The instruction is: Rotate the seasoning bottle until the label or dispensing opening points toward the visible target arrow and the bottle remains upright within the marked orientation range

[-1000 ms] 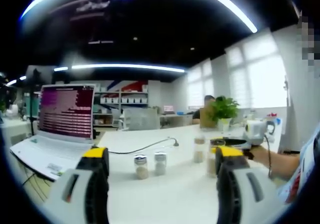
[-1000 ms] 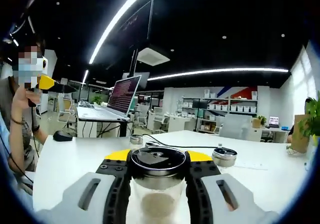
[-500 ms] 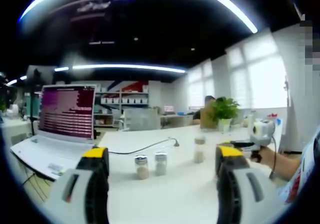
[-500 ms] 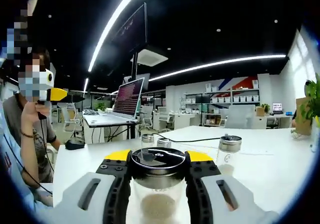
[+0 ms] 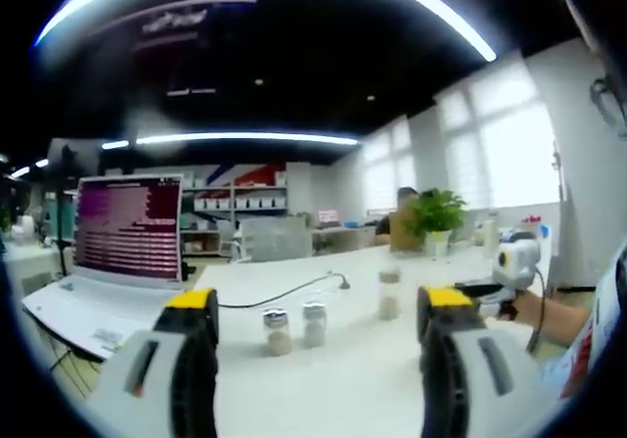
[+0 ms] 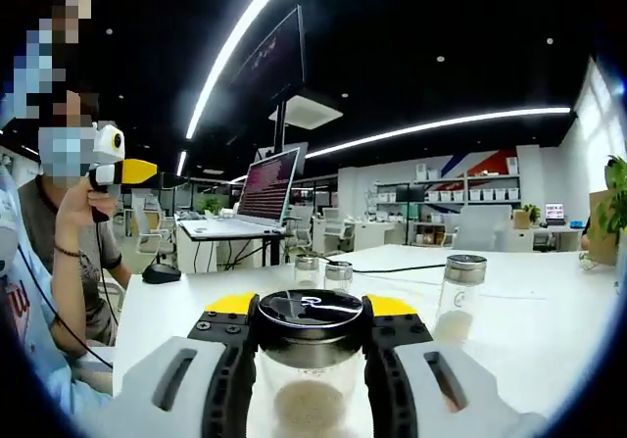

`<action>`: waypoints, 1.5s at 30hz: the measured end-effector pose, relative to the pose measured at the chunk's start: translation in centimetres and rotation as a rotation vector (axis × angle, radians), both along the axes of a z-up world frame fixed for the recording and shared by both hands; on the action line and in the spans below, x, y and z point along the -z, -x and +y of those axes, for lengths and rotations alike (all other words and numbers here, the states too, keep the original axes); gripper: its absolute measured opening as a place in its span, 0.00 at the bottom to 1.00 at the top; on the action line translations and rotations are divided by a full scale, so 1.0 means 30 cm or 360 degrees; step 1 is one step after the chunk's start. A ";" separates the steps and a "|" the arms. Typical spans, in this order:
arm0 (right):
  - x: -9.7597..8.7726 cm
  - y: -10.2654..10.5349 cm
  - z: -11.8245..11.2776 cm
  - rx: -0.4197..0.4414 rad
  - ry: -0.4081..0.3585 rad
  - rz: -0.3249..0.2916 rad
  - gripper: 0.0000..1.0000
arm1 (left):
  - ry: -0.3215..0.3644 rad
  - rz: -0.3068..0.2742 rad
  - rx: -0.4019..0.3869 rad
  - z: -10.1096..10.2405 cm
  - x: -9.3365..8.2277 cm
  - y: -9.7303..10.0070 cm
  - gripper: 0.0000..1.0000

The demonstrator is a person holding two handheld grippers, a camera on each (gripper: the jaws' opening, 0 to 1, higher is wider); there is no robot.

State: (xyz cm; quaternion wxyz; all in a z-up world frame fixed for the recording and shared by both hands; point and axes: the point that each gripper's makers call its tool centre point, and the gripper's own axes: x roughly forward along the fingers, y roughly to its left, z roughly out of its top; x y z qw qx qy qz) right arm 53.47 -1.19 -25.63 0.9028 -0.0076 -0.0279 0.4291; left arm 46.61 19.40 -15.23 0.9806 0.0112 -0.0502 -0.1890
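Seasoning bottle sits at the lower centre of the right gripper view, clenched by the right gripper: its black and yellow jaws press against both sides of the bottle just under the dark round lid, and pale powder shows through the clear glass below. Beyond it on the white table stand 2 small shakers near the centre of the frame and a taller glass jar to the right of centre. An open laptop sits on a desk at the left centre. At the far left, a person's hand holds the left gripper raised.

In the left gripper view, the left gripper is released, its 2 yellow-tipped jaws standing well apart at the bottom with nothing between them. Between them in the frame, farther off on the table, are the 2 small shakers and the taller jar. The laptop fills the left side, a cable running from it across the table. A potted plant stands at the right centre.
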 end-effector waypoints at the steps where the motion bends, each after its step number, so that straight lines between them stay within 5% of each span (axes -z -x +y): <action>1: 0.001 -0.001 -0.004 -0.0004 -0.0006 -0.0003 0.41 | 0.0004 0.0002 0.0002 0.000 0.000 0.000 0.89; 12: 0.009 -0.005 -0.006 -0.0110 -0.0151 0.0072 0.43 | 0.0038 -0.0013 0.0075 -0.013 -0.009 0.017 0.90; 21: 0.015 -0.008 -0.007 -0.0149 -0.0250 0.0151 0.44 | 0.0063 0.0024 0.0018 0.010 0.008 -0.004 0.98; 45: 0.023 0.002 0.004 -0.0338 -0.0083 0.0188 0.43 | 0.0125 0.0047 -0.0060 0.060 0.006 0.006 1.00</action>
